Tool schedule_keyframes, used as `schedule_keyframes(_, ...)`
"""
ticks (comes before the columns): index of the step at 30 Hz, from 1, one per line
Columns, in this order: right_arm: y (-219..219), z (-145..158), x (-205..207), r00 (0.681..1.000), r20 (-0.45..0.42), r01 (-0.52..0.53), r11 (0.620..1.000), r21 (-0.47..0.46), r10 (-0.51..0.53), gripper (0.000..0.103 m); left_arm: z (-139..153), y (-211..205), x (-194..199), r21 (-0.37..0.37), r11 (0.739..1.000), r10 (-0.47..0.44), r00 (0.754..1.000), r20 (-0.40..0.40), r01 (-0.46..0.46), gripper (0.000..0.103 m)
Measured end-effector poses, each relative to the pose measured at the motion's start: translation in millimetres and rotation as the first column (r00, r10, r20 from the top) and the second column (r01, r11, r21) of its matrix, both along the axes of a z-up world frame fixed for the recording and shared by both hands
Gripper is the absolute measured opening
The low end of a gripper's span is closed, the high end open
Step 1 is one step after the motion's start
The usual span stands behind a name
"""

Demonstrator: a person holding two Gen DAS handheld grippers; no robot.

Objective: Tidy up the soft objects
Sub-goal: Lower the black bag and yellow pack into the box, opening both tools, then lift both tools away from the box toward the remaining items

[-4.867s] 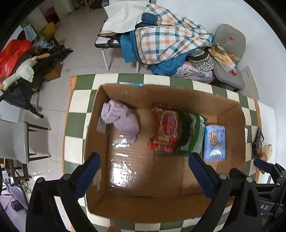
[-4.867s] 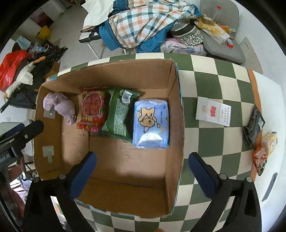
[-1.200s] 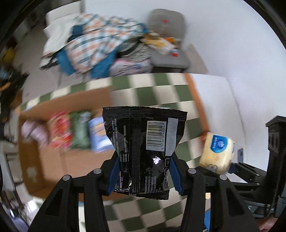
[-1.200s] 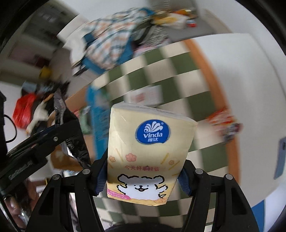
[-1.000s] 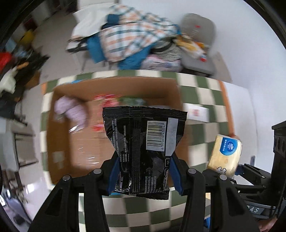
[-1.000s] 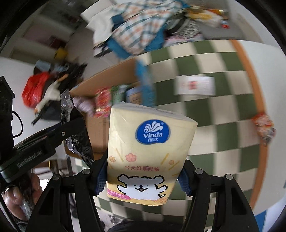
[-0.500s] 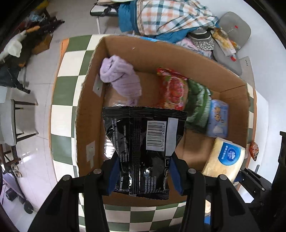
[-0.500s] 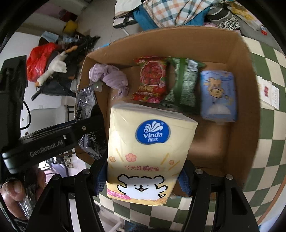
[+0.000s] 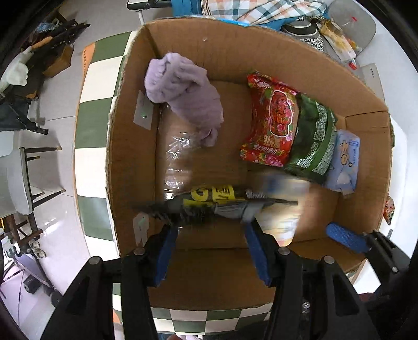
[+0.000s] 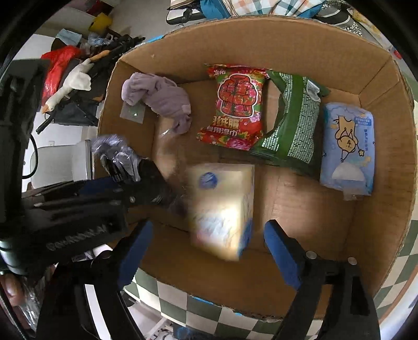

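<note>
Both grippers hang over the open cardboard box (image 9: 130, 109). My left gripper (image 9: 211, 251) is open; the black snack bag (image 9: 209, 206) is blurred just beyond its fingertips, falling into the box. My right gripper (image 10: 206, 245) is open; the yellow Vinda tissue pack (image 10: 222, 206) is blurred between and beyond its fingers, dropping onto the box floor. In the box lie a purple cloth (image 9: 185, 94), a red packet (image 9: 271, 123), a green packet (image 9: 313, 141) and a blue tissue pack (image 9: 344, 159). The same items show in the right wrist view: cloth (image 10: 159, 99), red packet (image 10: 235, 107), green packet (image 10: 292, 123), blue pack (image 10: 347, 146).
The box stands on a green and white checkered table (image 9: 88, 104). A small orange packet (image 9: 388, 209) lies on the table right of the box. Chairs with piled plaid bedding (image 9: 261, 10) stand behind. A white chair (image 9: 18, 180) and clutter are at the left.
Both grippers swung over the box and opened. The black snack bag and the yellow tissue pack have left the fingers and are falling into the box.
</note>
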State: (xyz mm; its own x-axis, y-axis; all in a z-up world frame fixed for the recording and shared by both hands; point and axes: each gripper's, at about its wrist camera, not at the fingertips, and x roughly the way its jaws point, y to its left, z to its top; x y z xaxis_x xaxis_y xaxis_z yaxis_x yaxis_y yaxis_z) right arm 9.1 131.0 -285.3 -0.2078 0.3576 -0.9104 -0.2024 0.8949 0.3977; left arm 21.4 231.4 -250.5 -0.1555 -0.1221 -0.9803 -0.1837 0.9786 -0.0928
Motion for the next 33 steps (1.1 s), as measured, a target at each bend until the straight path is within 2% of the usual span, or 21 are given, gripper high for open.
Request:
schedule_keyframes(5, -6.6, 2.1, 0.4, 1.0, 0.017, 0.002, 0.999, -0.038, -0.002, 0.09, 8.3, 1.4, -4.5, 0.0, 1.0, 0.013, 1.0, 0.018, -0.013, 0.051)
schedule_keyframes(10, -21.3, 9.0, 0.3, 1.0, 0.02, 0.014, 0.999, -0.039, -0.014, 0.09, 14.2, 3.7, -12.4, -0.007, 1.0, 0.03, 0.999, 0.032, -0.03, 0.051)
schedule_keyframes(15, -32.3, 18.4, -2.2, 0.998, 0.065, 0.017, 0.997, -0.075, -0.012, 0.09, 31.6, 2.5, -25.6, 0.018, 0.998, 0.051, 0.994, 0.094, -0.053, 0.053)
schedule_keyframes(18, -40.9, 25.9, -7.3, 0.996, 0.088, 0.021, 0.996, -0.091, -0.013, 0.09, 44.0, 1.7, -35.4, 0.035, 0.997, 0.062, 0.987, 0.147, -0.068, 0.065)
schedule_keyframes(21, -47.9, 32.3, -13.8, 0.994, 0.104, 0.025, 0.995, -0.101, -0.014, 0.09, 55.4, 3.6, -48.9, 0.047, 0.995, 0.079, 0.978, 0.191, -0.09, 0.067)
schedule_keyframes(22, -50.6, 33.9, -17.1, 0.994, 0.106, 0.026, 0.994, -0.106, -0.015, 0.09, 57.6, 4.9, -52.8, 0.053, 0.994, 0.086, 0.976, 0.202, -0.098, 0.073)
schedule_keyframes(23, -54.2, 35.9, -19.8, 0.994, 0.111, 0.028, 0.994, -0.108, -0.016, 0.09, 61.1, 7.0, -58.1, 0.061, 0.992, 0.093, 0.973, 0.213, -0.108, 0.088)
schedule_keyframes(25, -60.3, 41.8, -26.2, 0.991, 0.13, 0.033, 0.993, -0.115, -0.018, 0.099, 66.3, 8.2, -65.4, 0.07, 0.99, 0.106, 0.966, 0.236, -0.125, 0.097)
schedule_keyframes(27, -63.5, 48.6, -32.5, 0.988, 0.156, 0.034, 0.991, -0.126, -0.014, 0.103, 73.6, 7.9, -73.8, 0.095, 0.986, 0.11, 0.958, 0.265, -0.139, 0.097)
schedule_keyframes(33, -75.1, 76.6, -49.3, 0.969, 0.249, 0.049, 0.986, -0.157, -0.009, 0.103, 95.9, -3.3, -94.0, 0.153, 0.977, 0.091, 0.936, 0.339, -0.15, 0.097)
